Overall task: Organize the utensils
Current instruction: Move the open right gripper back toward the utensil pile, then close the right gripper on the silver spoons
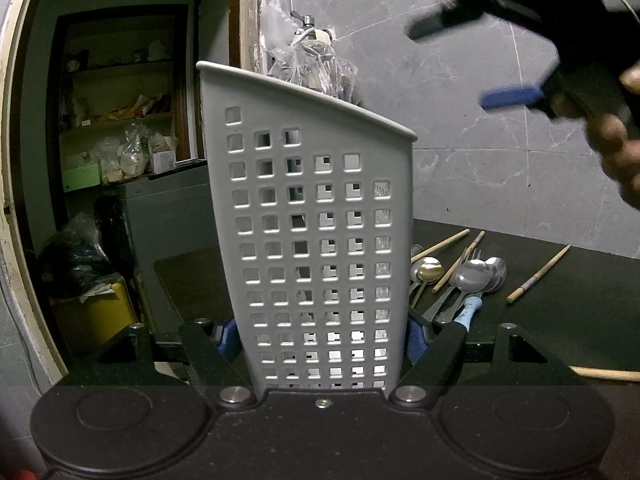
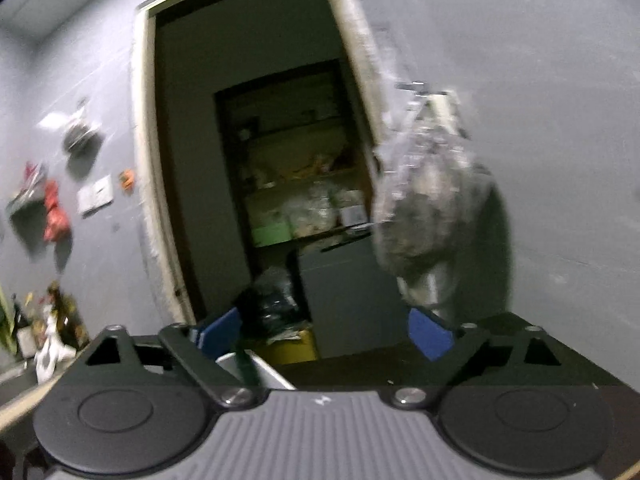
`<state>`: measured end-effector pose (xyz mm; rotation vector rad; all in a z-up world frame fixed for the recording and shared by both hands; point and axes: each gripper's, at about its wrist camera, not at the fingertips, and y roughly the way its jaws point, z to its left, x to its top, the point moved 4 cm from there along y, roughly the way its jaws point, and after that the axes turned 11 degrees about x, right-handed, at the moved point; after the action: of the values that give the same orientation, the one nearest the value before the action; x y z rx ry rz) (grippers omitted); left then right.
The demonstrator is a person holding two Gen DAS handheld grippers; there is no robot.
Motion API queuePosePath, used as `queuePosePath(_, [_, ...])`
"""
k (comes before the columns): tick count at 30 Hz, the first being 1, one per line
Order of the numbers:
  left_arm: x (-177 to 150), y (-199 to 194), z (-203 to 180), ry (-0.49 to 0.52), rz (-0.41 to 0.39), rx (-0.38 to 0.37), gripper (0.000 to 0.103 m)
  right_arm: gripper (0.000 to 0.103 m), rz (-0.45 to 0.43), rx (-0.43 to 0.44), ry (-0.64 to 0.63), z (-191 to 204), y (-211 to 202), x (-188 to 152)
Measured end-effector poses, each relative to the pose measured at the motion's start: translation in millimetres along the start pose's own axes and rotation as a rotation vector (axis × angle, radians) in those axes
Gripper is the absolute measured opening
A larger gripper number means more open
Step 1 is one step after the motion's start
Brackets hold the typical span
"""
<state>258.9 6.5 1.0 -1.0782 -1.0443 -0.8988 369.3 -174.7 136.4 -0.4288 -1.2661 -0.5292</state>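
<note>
Between the blue pads of the left gripper (image 1: 323,338) stands a grey holder (image 1: 308,216) full of square holes, upright on the dark counter (image 1: 560,312), and the jaws are clenched on its two sides near the base. At about four o'clock from the holder, just beside it, lies a heap of spoons (image 1: 474,276) with a fork and a blue-handled piece among them; several chopsticks (image 1: 538,274) lie scattered near the heap, one a little apart at three o'clock.

Up at one o'clock in the left wrist view the right gripper (image 2: 324,334) hangs above the holder, blurred, with a person's hand (image 1: 616,148) around its grip. Its jaws stand wide and released, nothing between them. In its own view a dark thin rod stands in the holder's white rim at six o'clock, though blur hides what it is.

By my reckoning one piece has gone in and the pile is mostly unsorted. Next the right gripper should drop to the heap, pick a single handle clear of its neighbours, and lift it over the rim while the left keeps the holder steady.
</note>
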Motion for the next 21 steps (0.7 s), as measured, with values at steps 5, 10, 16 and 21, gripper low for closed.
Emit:
queuePosePath(5, [0,0,0,0.0,0.001,0.0,0.076,0.103,0.024,-0.088,0.145,-36,-18,-12])
queuePosePath(10, [0,0,0,0.0,0.0,0.0,0.076,0.103,0.102,-0.142,0.27,-66,-17,-33])
queuePosePath(16, [0,0,0,0.0,0.0,0.0,0.076,0.103,0.208,-0.173,0.434,-99,-18,-62])
queuePosePath(21, [0,0,0,0.0,0.0,0.0,0.076,0.103,0.248,-0.19,0.587,-126,-23,-85])
